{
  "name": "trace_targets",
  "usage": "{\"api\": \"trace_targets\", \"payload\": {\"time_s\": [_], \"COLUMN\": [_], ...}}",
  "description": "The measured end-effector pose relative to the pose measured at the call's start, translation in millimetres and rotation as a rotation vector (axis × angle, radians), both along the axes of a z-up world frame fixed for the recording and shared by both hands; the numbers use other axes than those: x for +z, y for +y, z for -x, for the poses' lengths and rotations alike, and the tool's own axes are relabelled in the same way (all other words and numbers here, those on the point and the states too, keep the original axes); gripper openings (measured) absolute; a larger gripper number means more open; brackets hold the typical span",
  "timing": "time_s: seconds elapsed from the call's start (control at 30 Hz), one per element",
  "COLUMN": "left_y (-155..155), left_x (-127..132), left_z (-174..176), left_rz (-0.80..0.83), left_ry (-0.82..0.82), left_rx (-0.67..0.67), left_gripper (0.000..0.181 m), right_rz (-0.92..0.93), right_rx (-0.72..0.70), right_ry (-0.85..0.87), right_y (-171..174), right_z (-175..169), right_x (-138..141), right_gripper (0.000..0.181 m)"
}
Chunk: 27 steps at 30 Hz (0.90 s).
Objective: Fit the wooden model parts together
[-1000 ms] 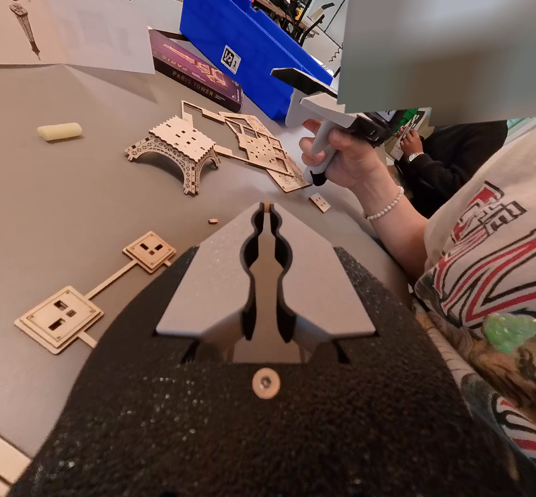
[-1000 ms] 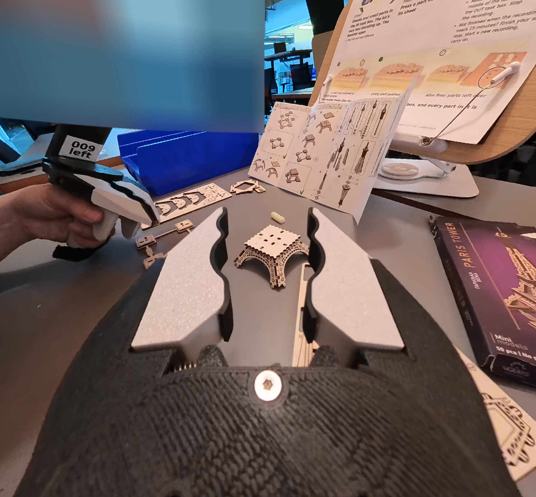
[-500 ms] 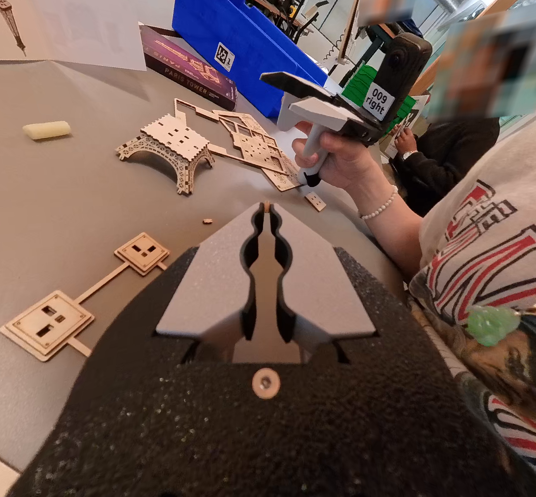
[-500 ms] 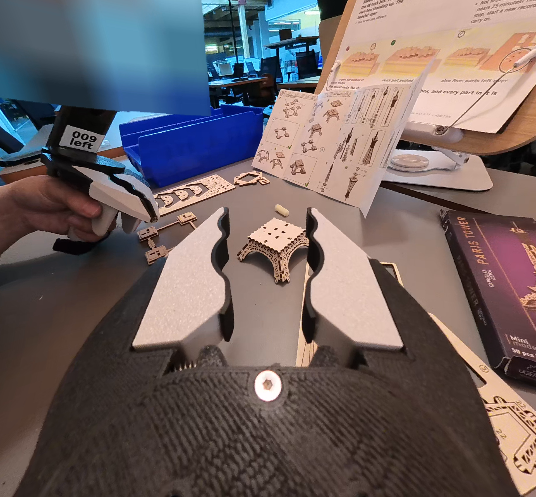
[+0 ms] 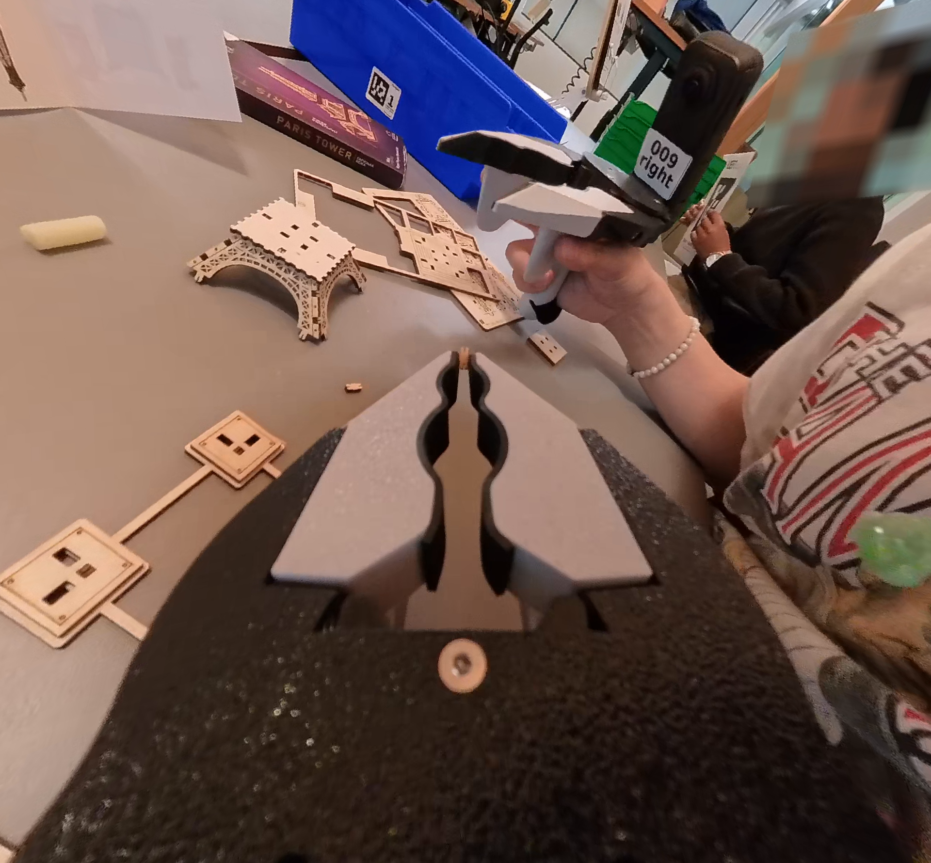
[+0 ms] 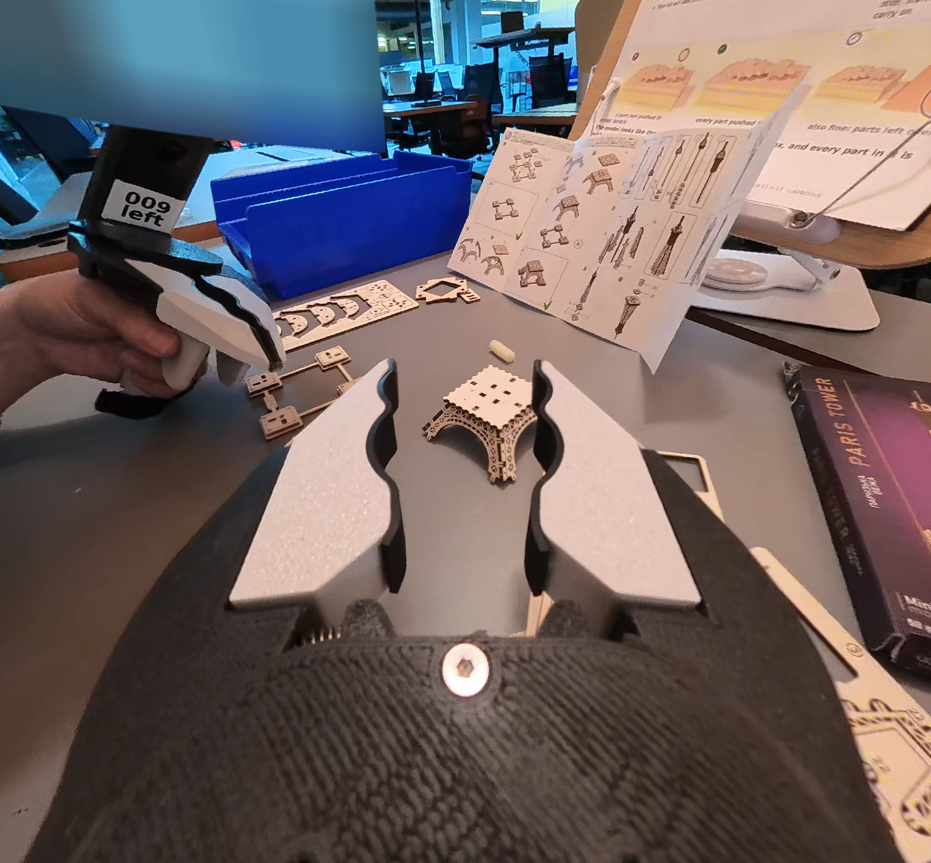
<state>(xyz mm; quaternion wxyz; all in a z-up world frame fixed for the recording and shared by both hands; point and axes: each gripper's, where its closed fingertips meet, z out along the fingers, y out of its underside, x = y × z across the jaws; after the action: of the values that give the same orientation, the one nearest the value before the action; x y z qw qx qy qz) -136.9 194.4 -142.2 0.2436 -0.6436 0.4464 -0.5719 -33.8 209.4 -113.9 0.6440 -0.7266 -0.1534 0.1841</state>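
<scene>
Our left gripper (image 5: 464, 366) is clenched on a tiny tan wooden piece (image 5: 463, 358); our right gripper (image 6: 463, 380) hangs released, the pale four-legged wooden tower base (image 6: 481, 415) just ahead between its fingertips

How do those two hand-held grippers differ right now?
The left gripper is shut, pinching a tiny wooden piece at its tips; the right gripper is open and holds nothing. The left hovers near the linked square plates; the right faces the assembled tower base. Both have grey fingers on black bodies.
</scene>
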Motion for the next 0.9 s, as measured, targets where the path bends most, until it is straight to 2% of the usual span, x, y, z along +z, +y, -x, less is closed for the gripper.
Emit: {"api": "trace_targets", "payload": {"time_s": [0.17, 0.23, 0.3, 0.4, 0.53, 0.6, 0.77, 0.9], "left_y": [-7, -11, -15, -20, -24, -32, -68, -96], "left_x": [1, 1, -1, -2, 4, 11, 41, 60], "left_z": [-7, -11, -16, -23, -32, -37, -55, -63], "left_rz": [-0.037, -0.078, -0.143, -0.337, -0.736, -0.89, -1.013, -1.068], "left_ry": [-0.001, -0.001, 0.013, 0.032, 0.103, 0.114, -0.001, -0.084], "left_rx": [-0.019, -0.028, -0.037, -0.038, -0.019, -0.02, -0.047, -0.085], "left_gripper": [0.001, 0.001, 0.001, 0.001, 0.001, 0.001, 0.001, 0.001], "right_rz": [0.024, 0.058, 0.104, 0.146, 0.213, 0.252, 0.363, 0.334], "right_rx": [0.035, 0.088, 0.131, 0.157, 0.212, 0.263, 0.282, 0.308], "right_ry": [0.029, 0.011, -0.017, 0.034, 0.246, 0.287, 0.264, 0.377], "right_y": [-1, -4, -8, -14, -28, -41, -70, -98], "right_z": [10, 20, 30, 38, 47, 55, 53, 47], "right_x": [3, 1, -3, 1, 17, 20, 14, 27], "right_gripper": [0.054, 0.043, 0.042, 0.041, 0.033, 0.034, 0.028, 0.018]}}
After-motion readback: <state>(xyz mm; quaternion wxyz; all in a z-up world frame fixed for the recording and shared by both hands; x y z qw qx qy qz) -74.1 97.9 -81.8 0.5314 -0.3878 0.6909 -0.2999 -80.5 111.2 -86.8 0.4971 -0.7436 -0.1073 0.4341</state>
